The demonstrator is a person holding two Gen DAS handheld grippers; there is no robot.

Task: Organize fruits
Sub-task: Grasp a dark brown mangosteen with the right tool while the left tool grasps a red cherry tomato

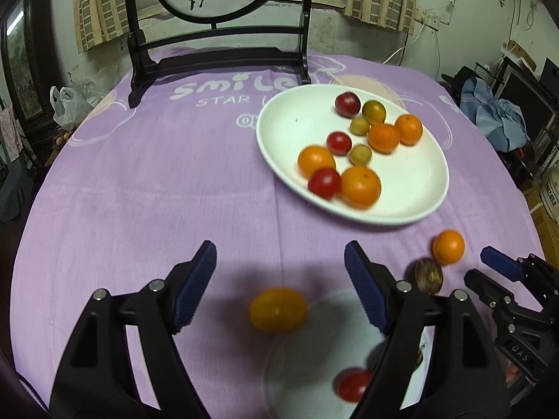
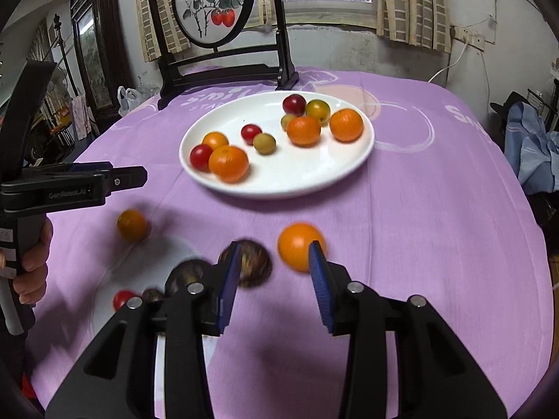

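Observation:
A large white plate (image 1: 297, 115) (image 2: 297, 171) at the back of the table holds several oranges, red tomatoes and small green fruits. A second white plate (image 1: 314, 366) (image 2: 157, 251) lies near me with a red tomato (image 1: 353, 384) (image 2: 122, 298) and dark brown fruits (image 2: 188, 276) on it. My left gripper (image 1: 279, 248) (image 2: 139, 177) is open above a blurred yellow-orange fruit (image 1: 277, 310) (image 2: 132, 225) at the near plate's edge. My right gripper (image 2: 276, 249) (image 1: 477, 265) is open, with only cloth in its gap. A loose orange (image 2: 297, 244) (image 1: 448, 247) sits just beyond its right finger, a brown fruit (image 2: 251, 262) (image 1: 426, 276) beyond its left.
The round table wears a purple cloth (image 1: 157, 174) with white lettering. A dark wooden stand with a round painted screen (image 1: 216, 52) (image 2: 223, 66) occupies the far edge. A person's hand (image 2: 31, 269) holds the left gripper's handle. Clutter and a blue cloth (image 1: 496, 115) lie off to the right.

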